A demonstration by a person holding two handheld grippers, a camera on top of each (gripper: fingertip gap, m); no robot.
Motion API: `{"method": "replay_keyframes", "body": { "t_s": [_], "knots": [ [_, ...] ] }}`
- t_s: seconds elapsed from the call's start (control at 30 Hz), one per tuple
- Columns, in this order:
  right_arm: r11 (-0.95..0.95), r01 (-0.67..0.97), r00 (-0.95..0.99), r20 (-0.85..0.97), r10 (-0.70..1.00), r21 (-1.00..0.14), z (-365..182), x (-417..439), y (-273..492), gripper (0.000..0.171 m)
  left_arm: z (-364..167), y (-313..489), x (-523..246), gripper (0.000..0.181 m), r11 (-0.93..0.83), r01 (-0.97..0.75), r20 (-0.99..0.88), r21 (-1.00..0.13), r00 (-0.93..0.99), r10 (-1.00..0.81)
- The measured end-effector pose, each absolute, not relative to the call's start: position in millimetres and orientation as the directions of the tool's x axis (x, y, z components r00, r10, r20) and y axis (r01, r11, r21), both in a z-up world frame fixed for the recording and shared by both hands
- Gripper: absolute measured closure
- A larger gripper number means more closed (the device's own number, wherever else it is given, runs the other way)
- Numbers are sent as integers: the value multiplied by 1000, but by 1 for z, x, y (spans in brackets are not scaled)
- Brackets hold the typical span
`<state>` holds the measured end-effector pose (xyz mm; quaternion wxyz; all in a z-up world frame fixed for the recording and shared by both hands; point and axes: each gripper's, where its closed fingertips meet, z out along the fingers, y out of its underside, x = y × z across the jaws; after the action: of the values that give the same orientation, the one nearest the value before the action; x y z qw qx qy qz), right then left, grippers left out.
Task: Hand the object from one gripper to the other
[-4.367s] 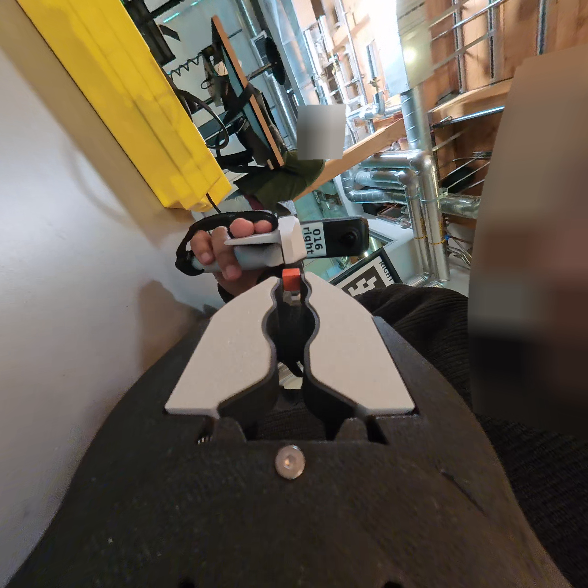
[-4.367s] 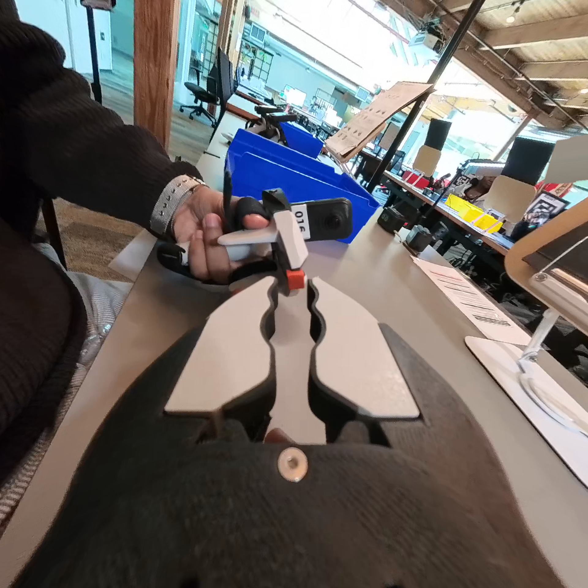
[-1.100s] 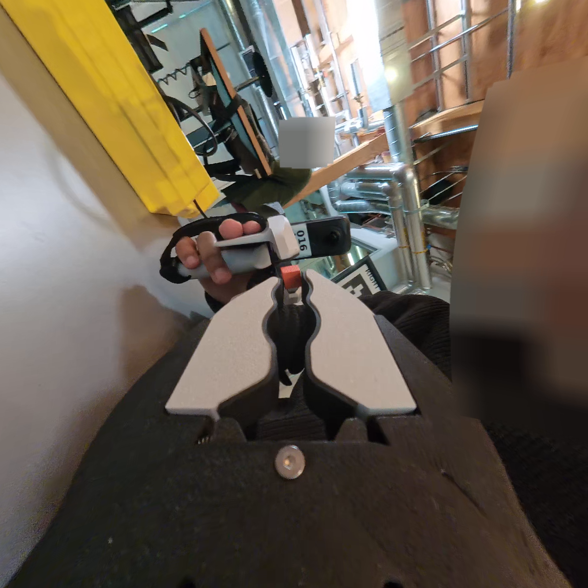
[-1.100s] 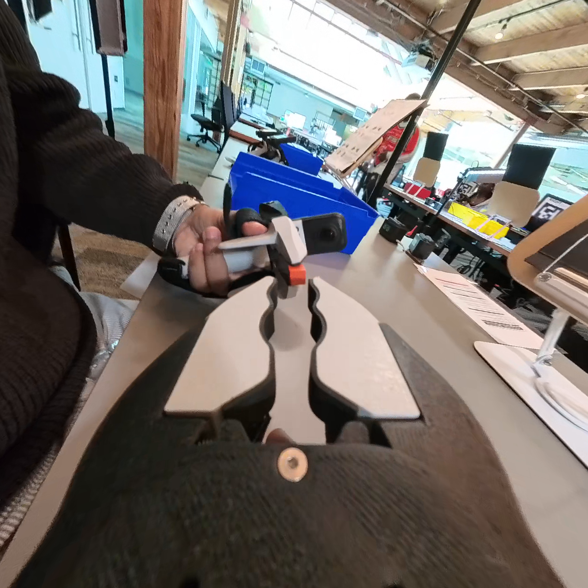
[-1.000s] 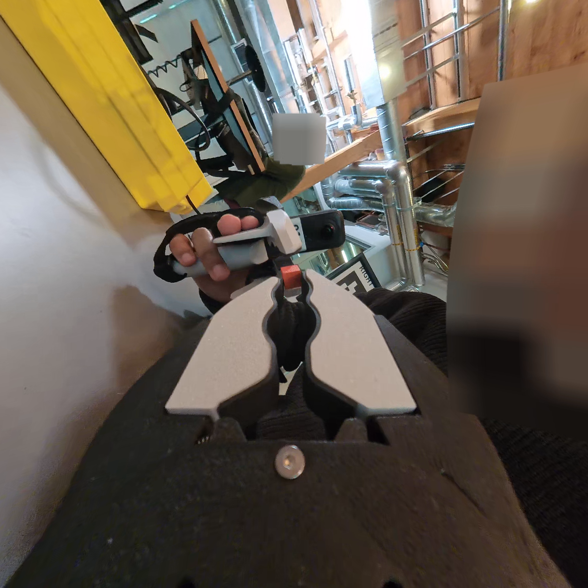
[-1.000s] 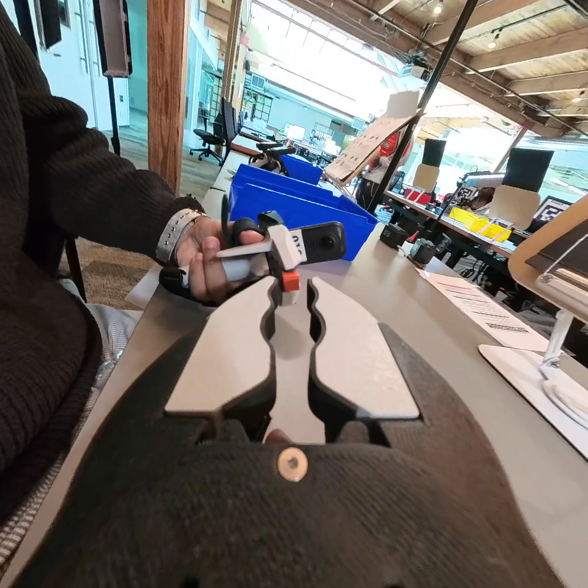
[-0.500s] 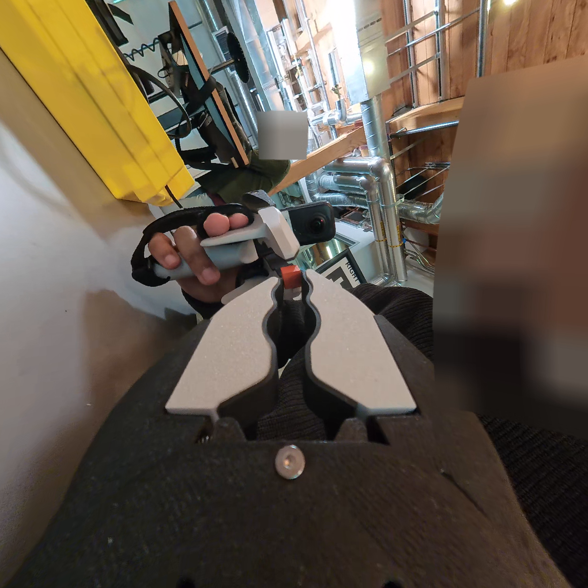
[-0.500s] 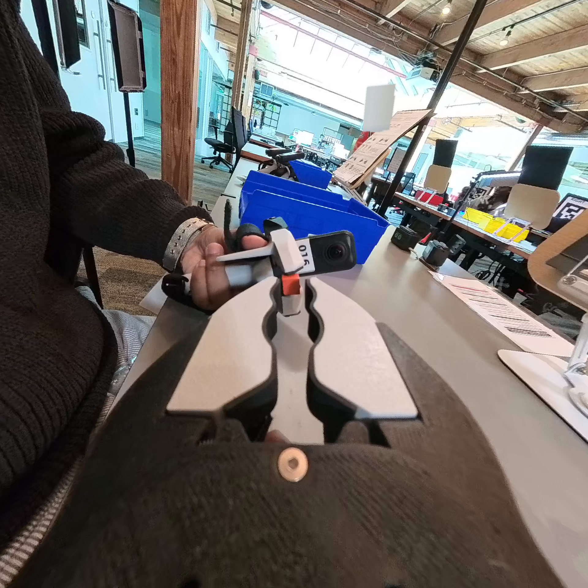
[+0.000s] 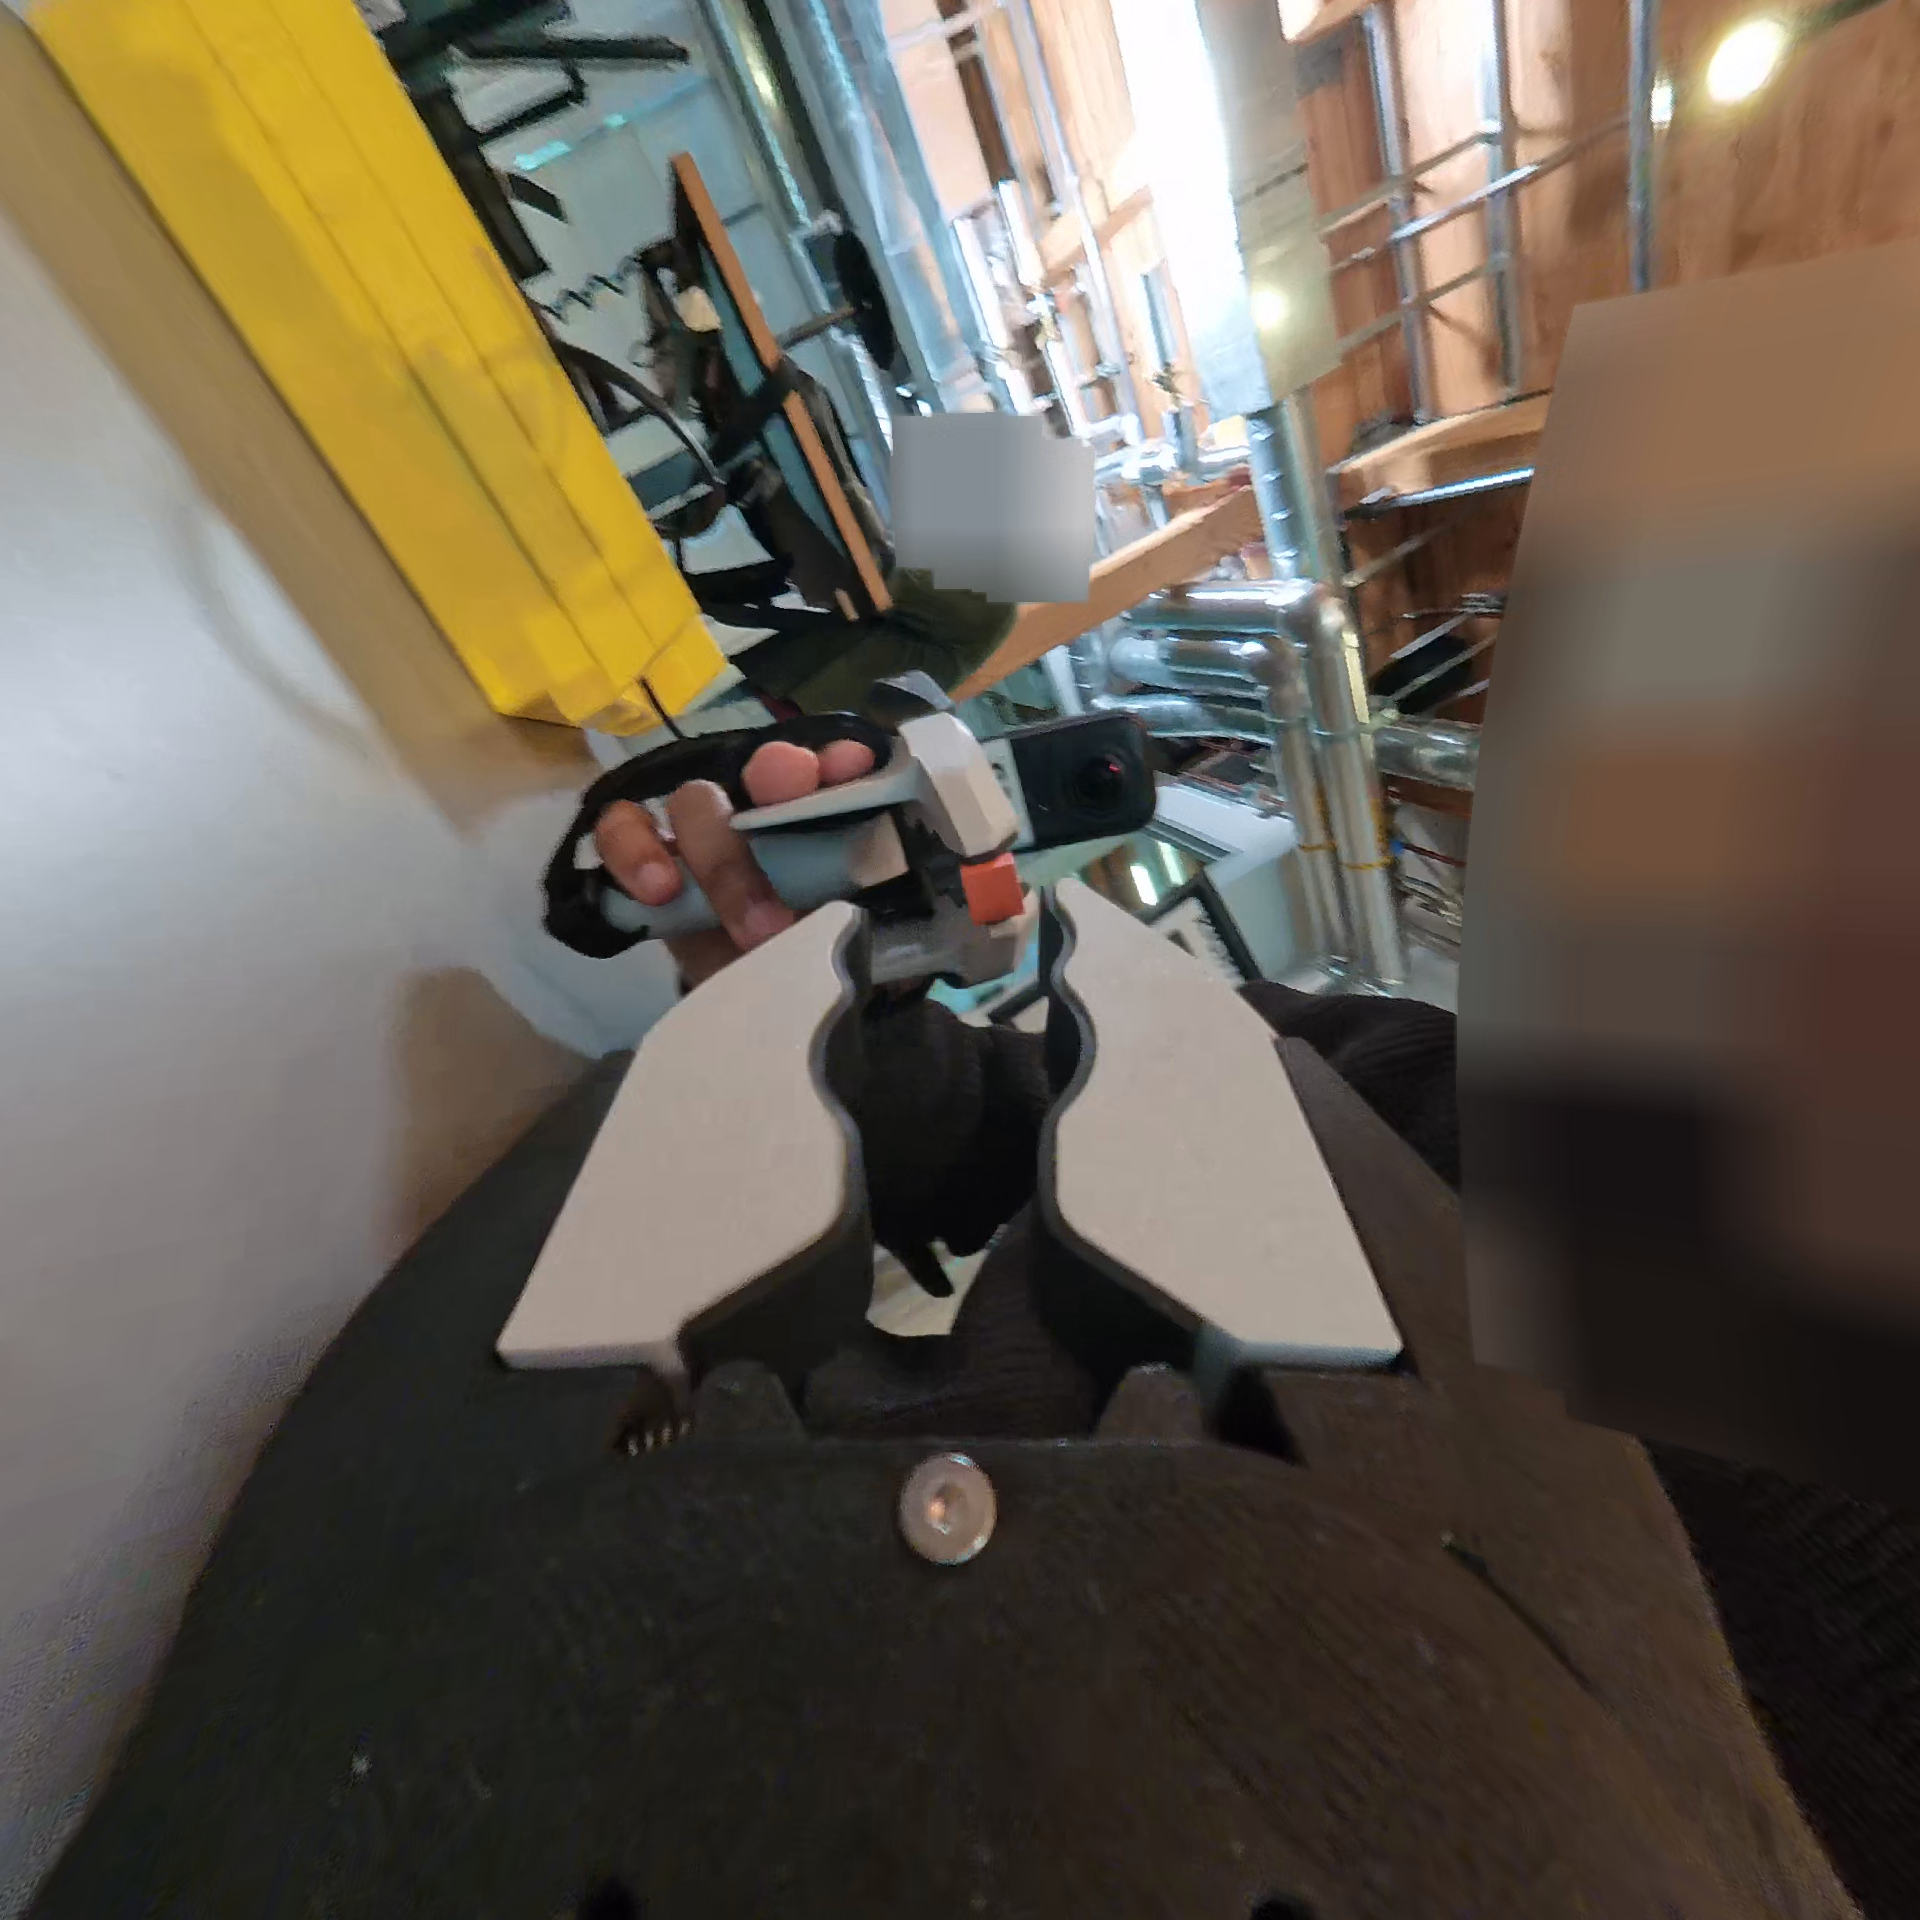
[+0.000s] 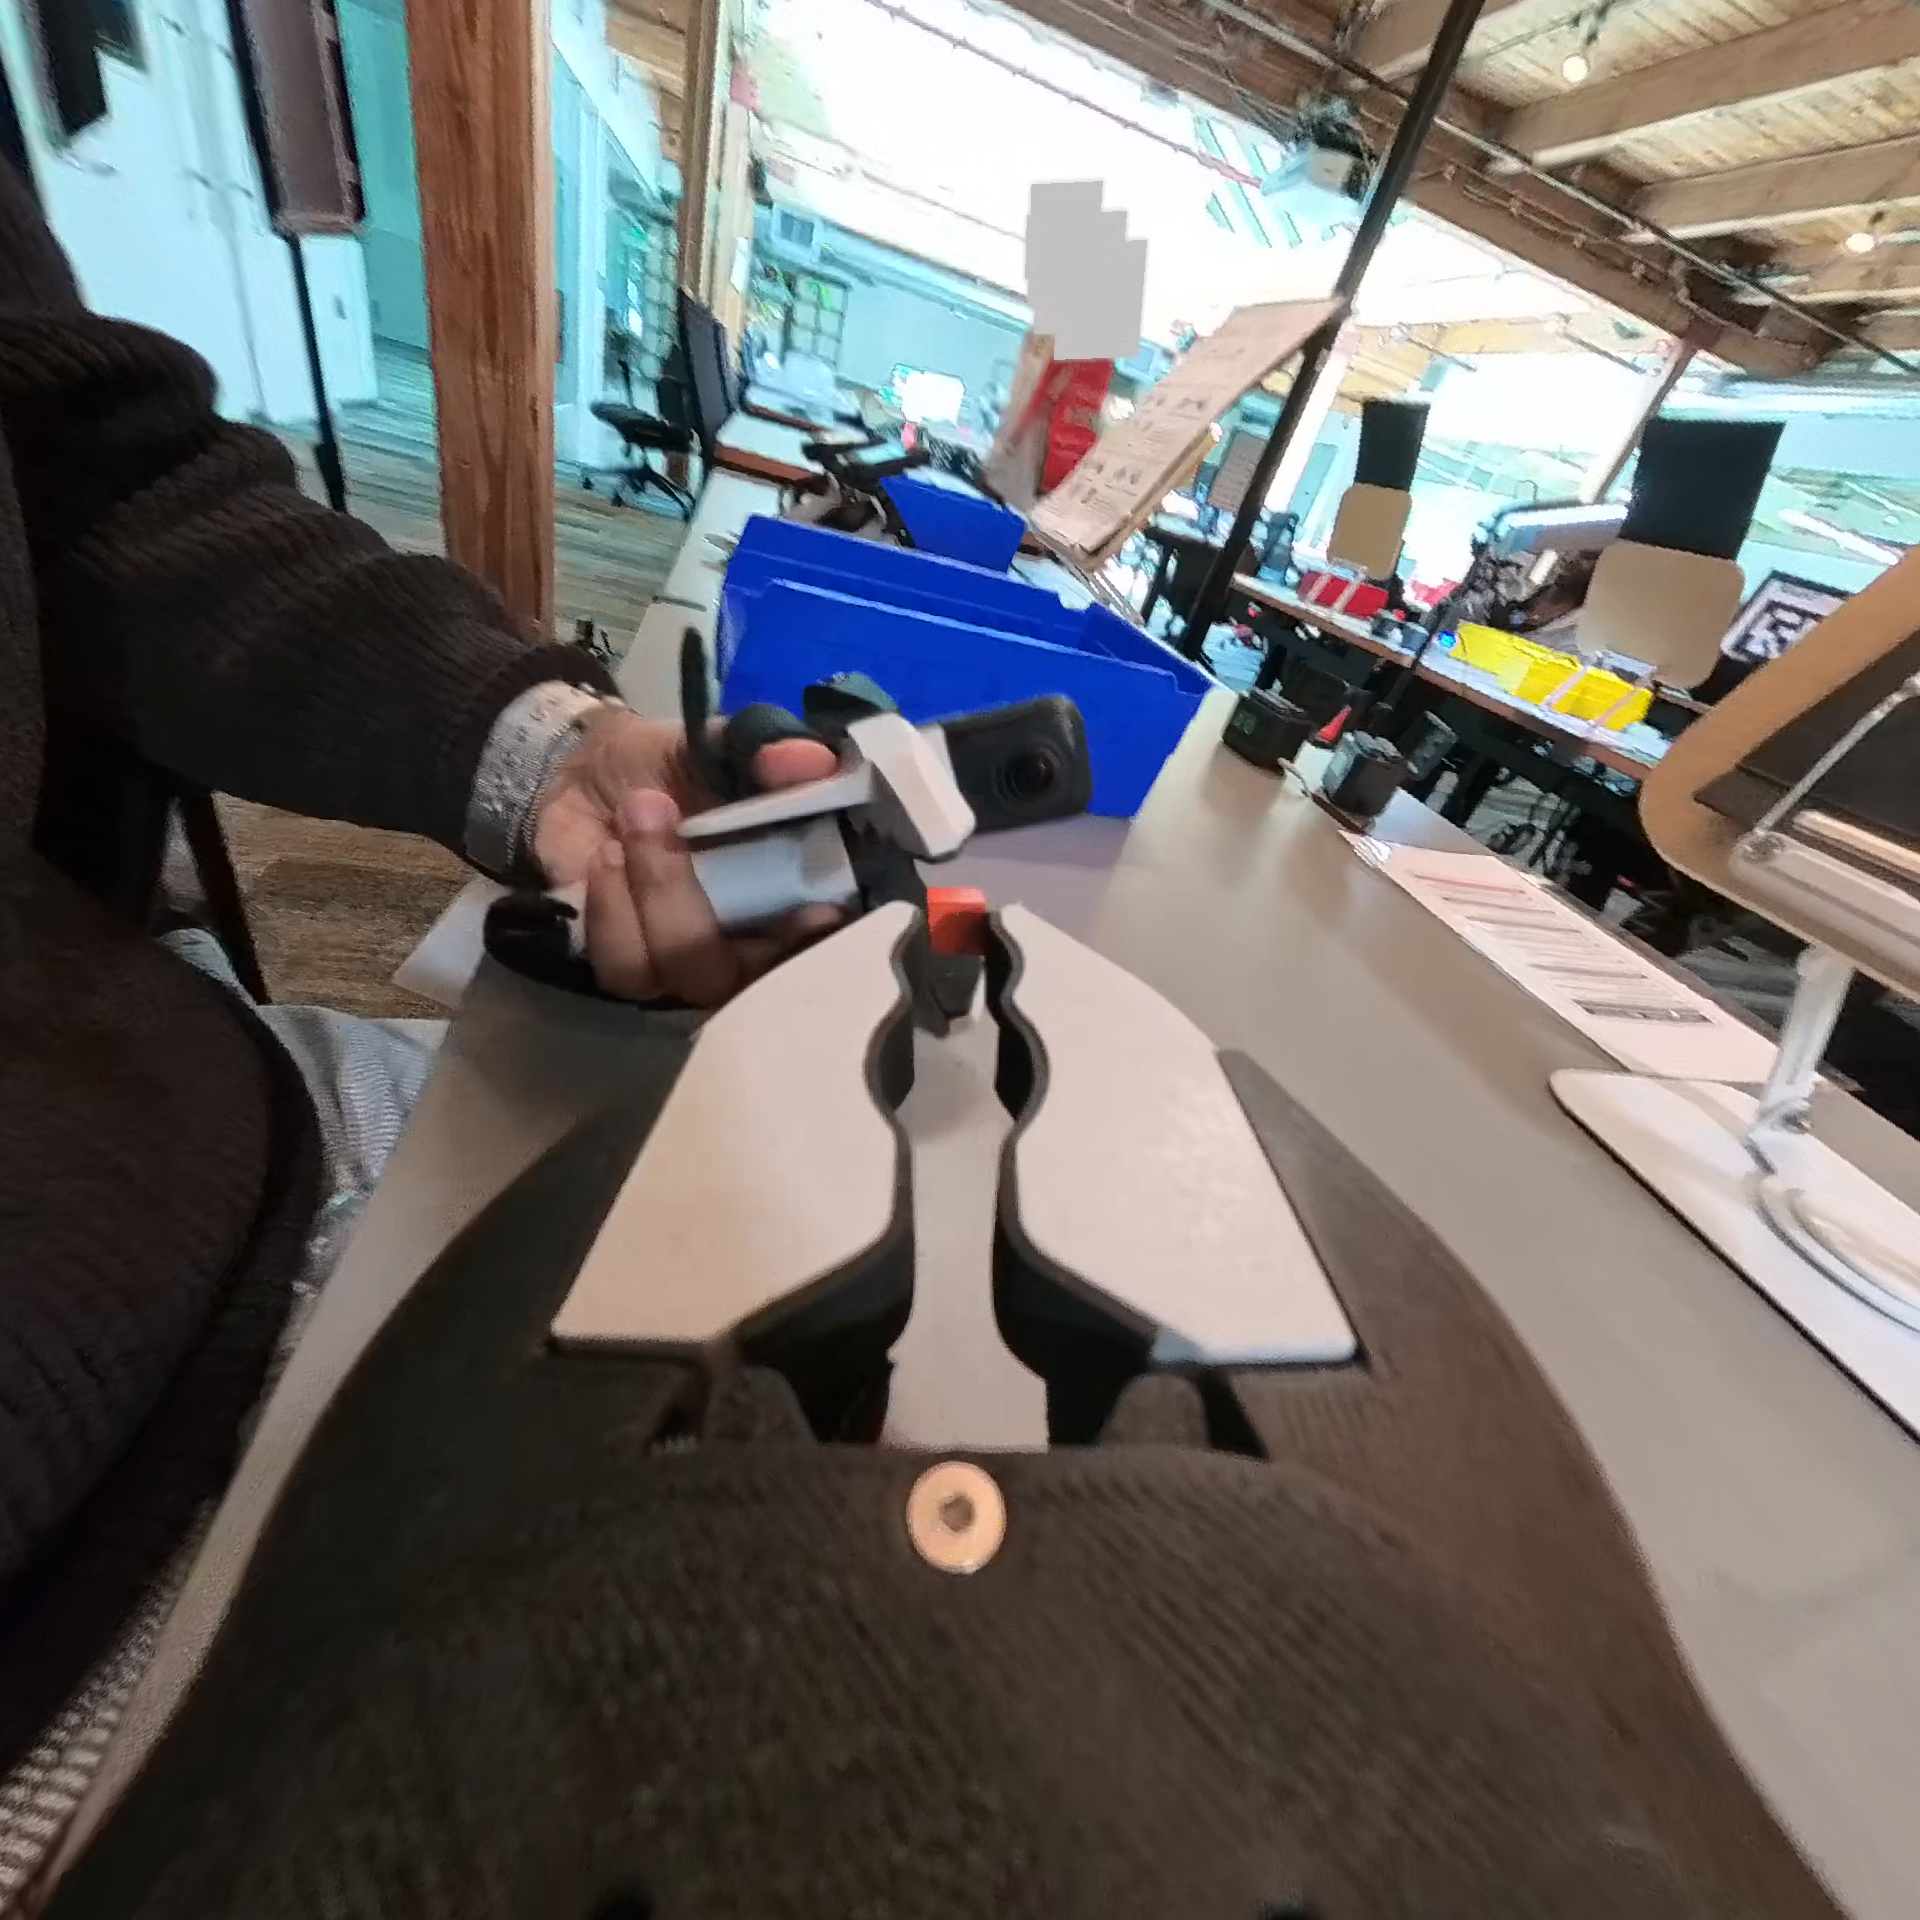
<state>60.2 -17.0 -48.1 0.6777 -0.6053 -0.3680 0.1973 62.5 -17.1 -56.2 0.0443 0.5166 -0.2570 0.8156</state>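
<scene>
Right hand-held gripper (image 10: 951, 940) pinches the orange block (image 10: 956, 923) at its tips — I see left hand-held gripper (image 9: 954, 940) agape, 2 fingers clear of it.

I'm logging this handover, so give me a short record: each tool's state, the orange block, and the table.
left tool: open, holding nothing
right tool: shut on the orange block
orange block: between the right tool's tips, just ahead of the left tool's
table: grey, with a blue bin at the far side

block (image 10: 956, 925) btwn right gripper (image 10: 954, 940) jaws, bin (image 10: 935, 644) behind, on table (image 10: 1299, 997)
</scene>
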Motion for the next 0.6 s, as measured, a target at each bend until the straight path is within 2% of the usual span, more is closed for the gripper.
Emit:
{"method": "replay_keyframes", "body": {
  "t_s": [0.2,0.37,0.6],
  "knots": [
    [100,421,665,382,642,-902,-78,68,-3,161,-76,4,67,156,-816,-250,844,-521,-291,-450],
    [70,644,583,548,600,-762,-102,67,1,161,-97,-1,70,160,-682,-322,749,-657,-175,-639],
    [49,751,515,630,581,-658,-114,68,3,161,-118,-3,71,161,-466,-407,536,-786,-71,-841]
  ]
}}
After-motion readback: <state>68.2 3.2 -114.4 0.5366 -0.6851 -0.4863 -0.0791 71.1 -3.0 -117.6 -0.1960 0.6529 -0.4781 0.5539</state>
